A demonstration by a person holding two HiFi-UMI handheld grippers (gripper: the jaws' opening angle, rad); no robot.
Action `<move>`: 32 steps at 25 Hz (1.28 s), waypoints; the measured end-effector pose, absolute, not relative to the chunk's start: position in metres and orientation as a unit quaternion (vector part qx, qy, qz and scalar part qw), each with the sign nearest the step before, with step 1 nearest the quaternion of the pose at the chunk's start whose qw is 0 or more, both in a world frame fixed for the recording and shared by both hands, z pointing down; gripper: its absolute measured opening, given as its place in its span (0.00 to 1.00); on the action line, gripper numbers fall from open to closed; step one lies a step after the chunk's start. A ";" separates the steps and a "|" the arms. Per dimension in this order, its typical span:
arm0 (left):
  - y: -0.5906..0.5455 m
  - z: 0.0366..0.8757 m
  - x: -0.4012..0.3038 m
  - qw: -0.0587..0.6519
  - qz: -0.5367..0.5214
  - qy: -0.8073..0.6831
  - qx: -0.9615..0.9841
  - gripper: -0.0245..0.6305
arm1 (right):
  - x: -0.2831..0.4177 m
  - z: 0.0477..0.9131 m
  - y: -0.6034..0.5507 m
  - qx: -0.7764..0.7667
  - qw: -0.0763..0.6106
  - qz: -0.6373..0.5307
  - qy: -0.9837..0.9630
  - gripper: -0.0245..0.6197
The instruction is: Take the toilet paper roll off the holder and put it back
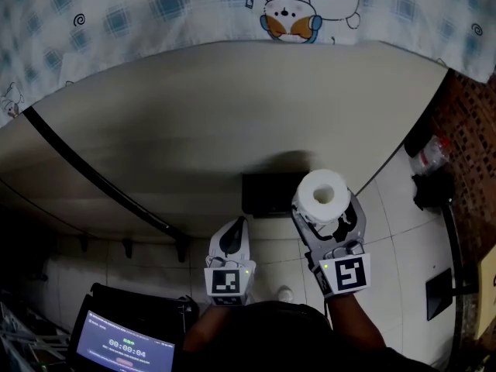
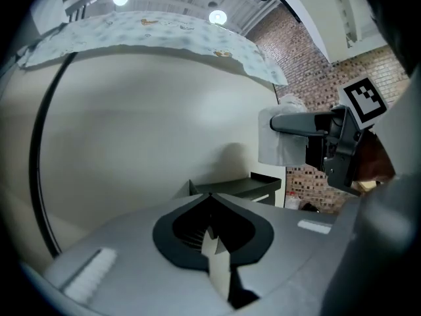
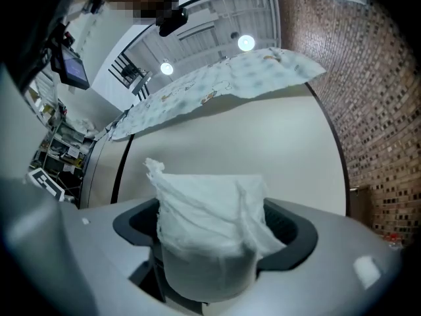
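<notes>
Standing upright between the jaws of the right gripper (image 1: pixel 326 212), the toilet paper roll (image 3: pixel 208 224) is pinched on both sides. The left gripper (image 2: pixel 212 198) has its jaws pressed together, empty, the black holder (image 2: pixel 241 188) just beyond their tips.

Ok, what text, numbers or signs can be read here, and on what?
"00:00:04", somewhat blurred: timer on the screen at lower left, head view.
Smaller lines on that screen: too blurred to read.
No letters, only square patterns: left marker cube and right marker cube.
No legible words: cartoon cloth.
No print visible: toilet paper roll.
</notes>
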State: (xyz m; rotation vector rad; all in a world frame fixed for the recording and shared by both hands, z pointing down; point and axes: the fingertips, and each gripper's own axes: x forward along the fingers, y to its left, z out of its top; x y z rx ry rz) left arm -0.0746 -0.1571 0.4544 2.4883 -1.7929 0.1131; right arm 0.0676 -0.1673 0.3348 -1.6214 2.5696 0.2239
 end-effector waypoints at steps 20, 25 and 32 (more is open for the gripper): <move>-0.171 0.554 -0.055 0.050 0.162 -0.538 0.825 0.18 | 0.089 0.343 -0.150 -0.534 0.062 0.053 0.842 0.72; -0.179 0.549 -0.041 0.040 0.159 -0.489 0.857 0.18 | 0.088 0.341 -0.155 -0.537 0.064 0.054 0.840 0.72; -0.174 0.548 -0.037 0.050 0.161 -0.477 0.863 0.18 | 0.091 0.345 -0.158 -0.545 0.054 0.051 0.835 0.72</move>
